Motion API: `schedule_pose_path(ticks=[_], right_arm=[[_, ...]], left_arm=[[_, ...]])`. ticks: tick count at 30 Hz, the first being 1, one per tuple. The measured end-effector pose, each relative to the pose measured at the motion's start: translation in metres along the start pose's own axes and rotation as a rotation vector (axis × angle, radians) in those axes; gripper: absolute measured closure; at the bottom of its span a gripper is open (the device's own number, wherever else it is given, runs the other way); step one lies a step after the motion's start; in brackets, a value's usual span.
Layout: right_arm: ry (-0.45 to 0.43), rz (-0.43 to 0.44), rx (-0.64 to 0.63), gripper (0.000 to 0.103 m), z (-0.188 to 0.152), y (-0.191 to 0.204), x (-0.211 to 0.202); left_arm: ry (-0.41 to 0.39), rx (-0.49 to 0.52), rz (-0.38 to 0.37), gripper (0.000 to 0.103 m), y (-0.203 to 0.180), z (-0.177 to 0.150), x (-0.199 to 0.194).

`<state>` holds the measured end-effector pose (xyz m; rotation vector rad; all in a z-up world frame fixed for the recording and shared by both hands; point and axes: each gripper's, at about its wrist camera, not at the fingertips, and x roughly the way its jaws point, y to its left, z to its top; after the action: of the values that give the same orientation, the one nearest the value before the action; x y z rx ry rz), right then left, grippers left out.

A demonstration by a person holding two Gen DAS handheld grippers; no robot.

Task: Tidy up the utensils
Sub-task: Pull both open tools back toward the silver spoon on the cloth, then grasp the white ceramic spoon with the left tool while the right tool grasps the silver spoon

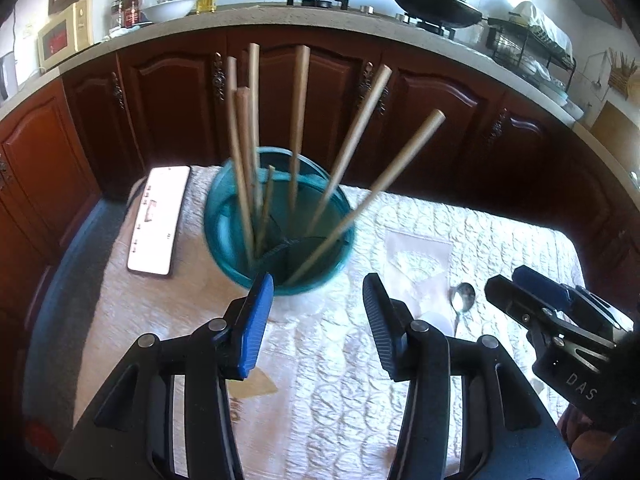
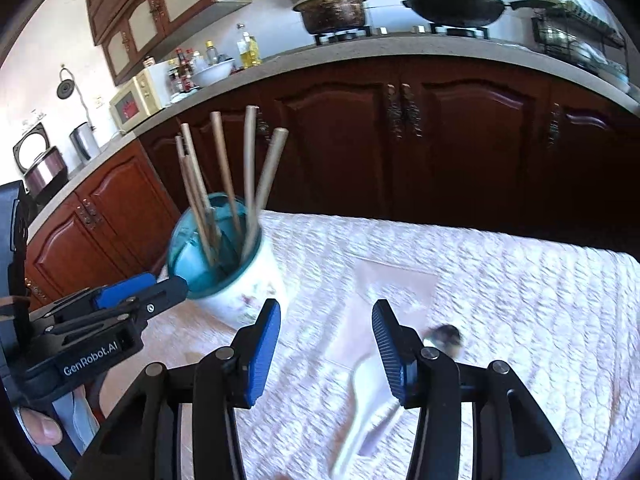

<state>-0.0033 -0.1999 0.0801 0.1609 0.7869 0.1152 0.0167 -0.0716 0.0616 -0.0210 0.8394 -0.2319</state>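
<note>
Utensil holder, teal-rimmed and filled with chopsticks, is seen at 12 o'clock of the left gripper, whose jaws stand wide and empty. A metal spoon lies at 1 o'clock of the right gripper, likewise parted and empty, on the quilted tablecloth.

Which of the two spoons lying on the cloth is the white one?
The white spoon is the one lying right under the right gripper. The other, a metal spoon, lies just beyond it with a dark, shiny bowl.
</note>
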Motion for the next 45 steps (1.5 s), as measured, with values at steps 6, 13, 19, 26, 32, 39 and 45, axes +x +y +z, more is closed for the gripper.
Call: schedule_pose_path(ticks=[6,13,19,26,32,39,45], right_arm=[[0.026,-0.048,0.04,0.057,-0.017,-0.032,-0.007],[0.059,-0.081,0.1,0.057,-0.035,-0.068,-0.01],[0.095,-0.104,0.139,0.057,-0.05,-0.095,-0.009],[0.165,-0.113,0.175,0.057,-0.061,-0.115,0.011],[0.194,-0.102,0.176,0.057,-0.062,-0.118,0.029],[0.225,-0.07,0.153,0.057,-0.056,-0.118,0.054],[0.218,0.009,0.158,0.057,-0.05,-0.125,0.075]], left_arm=[[0.029,0.02,-0.028,0.057,-0.024,-0.009,0.011],[0.063,0.06,-0.055,0.056,-0.048,-0.018,0.024],[0.089,0.087,-0.106,0.056,-0.059,-0.022,0.036],[0.163,0.096,-0.146,0.056,-0.064,-0.033,0.059],[0.195,0.106,-0.138,0.056,-0.067,-0.04,0.074],[0.23,0.096,-0.161,0.056,-0.067,-0.045,0.093],[0.303,0.081,-0.253,0.056,-0.065,-0.047,0.115]])
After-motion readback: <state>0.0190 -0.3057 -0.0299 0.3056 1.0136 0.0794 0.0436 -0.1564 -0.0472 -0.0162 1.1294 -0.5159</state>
